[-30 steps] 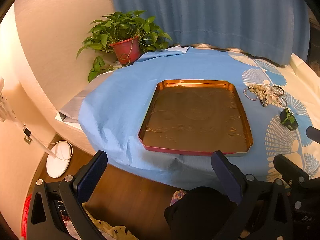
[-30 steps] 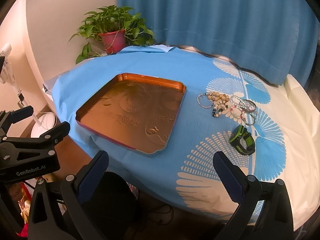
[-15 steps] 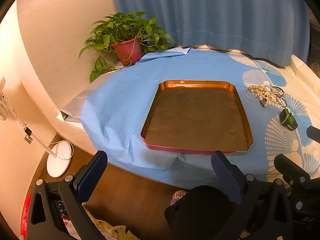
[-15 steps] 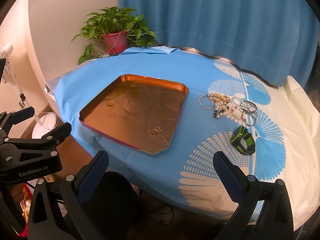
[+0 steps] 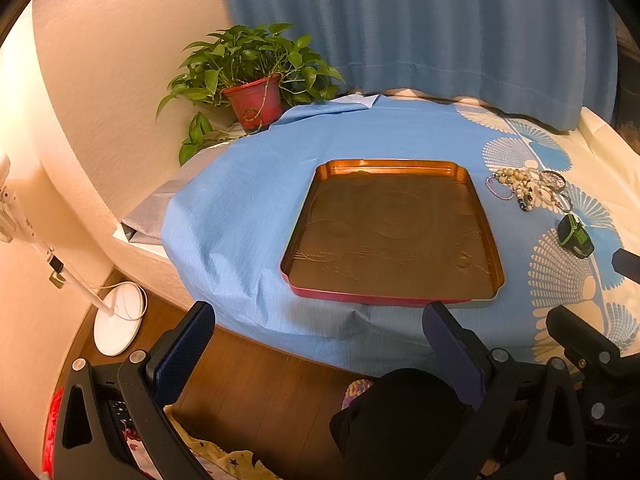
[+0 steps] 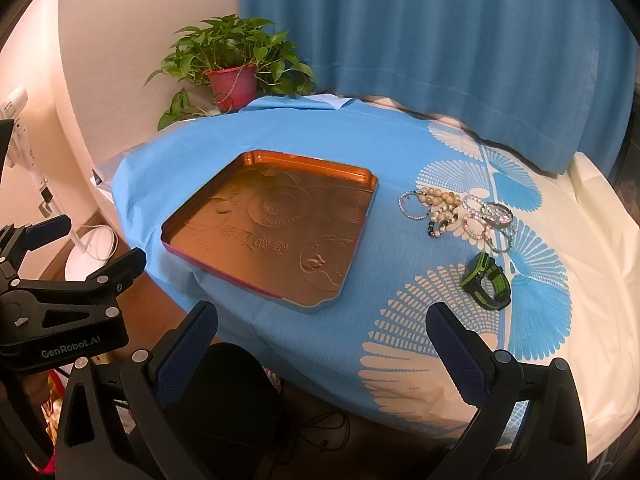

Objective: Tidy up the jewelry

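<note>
Right wrist view: tray [image 6: 256, 184] seen bare on bench [image 6: 288, 140]; bracelets [image 6: 456, 216] and watch [image 6: 486, 282] heaped beside it, untouched. Right gripper [image 6: 320, 344] and left gripper [image 5: 316, 340] held spread, nothing gripped. Sorting judged not begun.

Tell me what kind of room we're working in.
Probably a home bedroom or living room: a blue curtain, a potted plant, and a cloth-covered table with a tray.

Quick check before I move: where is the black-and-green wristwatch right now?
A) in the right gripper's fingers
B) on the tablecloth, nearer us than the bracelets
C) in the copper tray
B: the black-and-green wristwatch lies on the blue patterned tablecloth, nearer than the pile of beaded bracelets; the copper-coloured metal tray holds nothing.
</note>
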Motion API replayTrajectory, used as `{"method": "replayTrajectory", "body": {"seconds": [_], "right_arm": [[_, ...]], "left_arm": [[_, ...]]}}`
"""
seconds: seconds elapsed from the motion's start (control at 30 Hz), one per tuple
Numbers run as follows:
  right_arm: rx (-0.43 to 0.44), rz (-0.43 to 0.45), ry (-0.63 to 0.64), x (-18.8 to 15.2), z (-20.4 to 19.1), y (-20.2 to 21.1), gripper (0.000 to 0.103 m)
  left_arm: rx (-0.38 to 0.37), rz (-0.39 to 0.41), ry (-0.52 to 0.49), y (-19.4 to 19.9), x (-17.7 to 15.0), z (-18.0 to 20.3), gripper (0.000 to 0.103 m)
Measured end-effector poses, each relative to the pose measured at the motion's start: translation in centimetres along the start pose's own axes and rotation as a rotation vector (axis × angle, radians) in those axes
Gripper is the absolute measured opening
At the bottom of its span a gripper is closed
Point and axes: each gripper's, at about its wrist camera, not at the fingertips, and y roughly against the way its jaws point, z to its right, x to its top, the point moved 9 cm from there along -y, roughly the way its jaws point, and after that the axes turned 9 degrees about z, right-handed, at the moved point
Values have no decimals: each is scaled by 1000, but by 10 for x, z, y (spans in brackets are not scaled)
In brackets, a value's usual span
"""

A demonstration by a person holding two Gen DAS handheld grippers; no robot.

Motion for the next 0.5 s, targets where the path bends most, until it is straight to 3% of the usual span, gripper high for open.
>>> {"method": "replayTrajectory", "body": {"seconds": [0.5], "right_arm": [[0, 0, 1, 0, 0, 1, 103]], "left_arm": [[-1, 0, 1, 1, 0, 0, 103]]}}
